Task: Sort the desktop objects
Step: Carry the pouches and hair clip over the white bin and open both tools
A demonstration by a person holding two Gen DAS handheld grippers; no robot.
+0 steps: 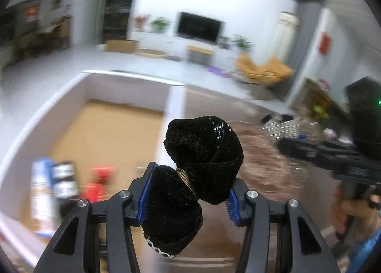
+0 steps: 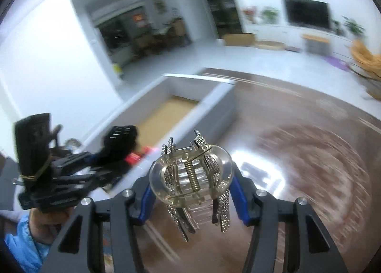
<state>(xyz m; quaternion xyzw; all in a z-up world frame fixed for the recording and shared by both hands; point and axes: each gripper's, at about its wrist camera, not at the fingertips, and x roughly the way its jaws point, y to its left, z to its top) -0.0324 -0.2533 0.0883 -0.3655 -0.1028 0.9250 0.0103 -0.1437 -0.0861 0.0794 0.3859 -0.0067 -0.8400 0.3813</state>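
Note:
My left gripper (image 1: 188,189) is shut on a black velvet hair bow (image 1: 202,161) and holds it above the brown table, near the right wall of a white storage box (image 1: 176,106). My right gripper (image 2: 193,184) is shut on a clear, rhinestone-studded hair claw clip (image 2: 193,173) and holds it over the brown table (image 2: 297,154). The right gripper also shows at the right of the left wrist view (image 1: 333,154). The left gripper with the bow shows at the left of the right wrist view (image 2: 95,158). The white box (image 2: 214,106) lies ahead and left of the clip.
Inside the white box lie a blue-and-white pack (image 1: 42,192), a dark item (image 1: 64,177) and a red object (image 1: 100,182), all blurred. The box has a tan floor (image 1: 107,134). Beyond the table are a living room floor, a TV and an orange chair (image 1: 262,70).

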